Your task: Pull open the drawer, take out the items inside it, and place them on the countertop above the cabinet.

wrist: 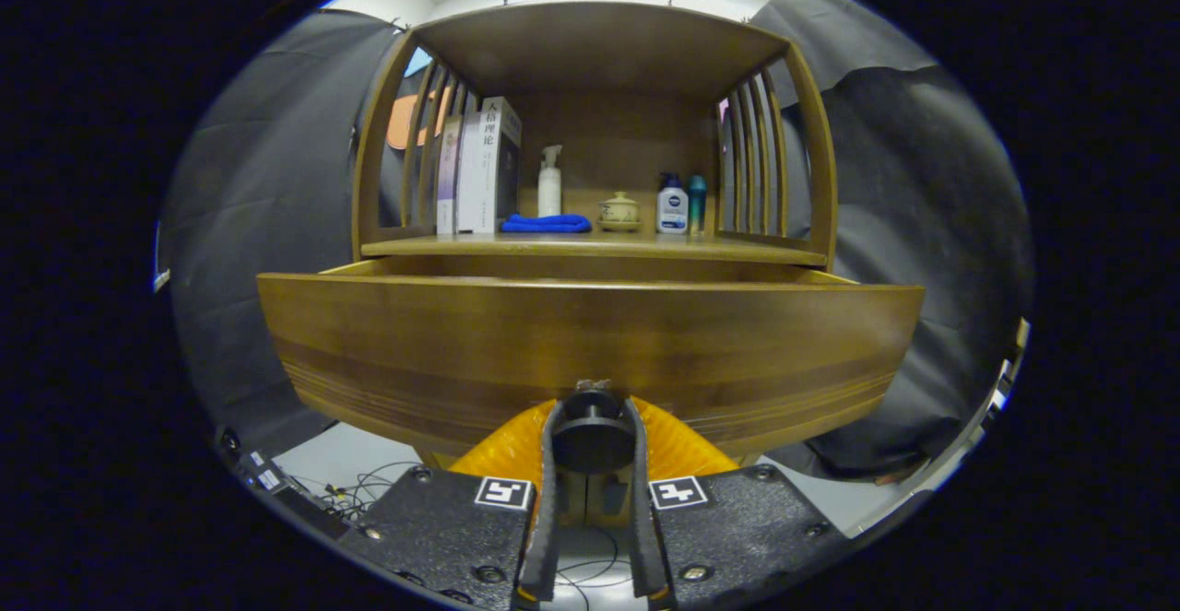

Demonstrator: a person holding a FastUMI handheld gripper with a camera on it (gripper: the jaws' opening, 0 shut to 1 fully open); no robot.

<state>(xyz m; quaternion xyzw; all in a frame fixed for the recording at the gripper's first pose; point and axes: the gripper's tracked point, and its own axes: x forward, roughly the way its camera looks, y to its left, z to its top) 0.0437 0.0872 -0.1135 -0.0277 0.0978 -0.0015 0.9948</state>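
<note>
Drawer (590, 344) looks stiff, heavy wood, already partly out; hand-held gripper (591, 427) is clamped on its round knob (591, 436), the only decent hold.

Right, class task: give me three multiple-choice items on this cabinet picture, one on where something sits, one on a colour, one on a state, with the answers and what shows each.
1. Where does the folded cloth lie?
A. On the countertop, in front of the white pump bottle
B. On top of the books
C. On the floor

2. What colour is the cloth?
A. Red
B. Blue
C. White

3. What is the gripper doing?
A. Hanging open, away from the cabinet
B. Closed on the round knob of the drawer
C. Holding the pump bottle

Answers:
1 A: the cloth rests on the countertop between the books and the small lidded pot, just before the bottle.
2 B: it is plainly blue.
3 B: both fingers press the knob's sides, and the drawer stands pulled out from the cabinet.
</note>
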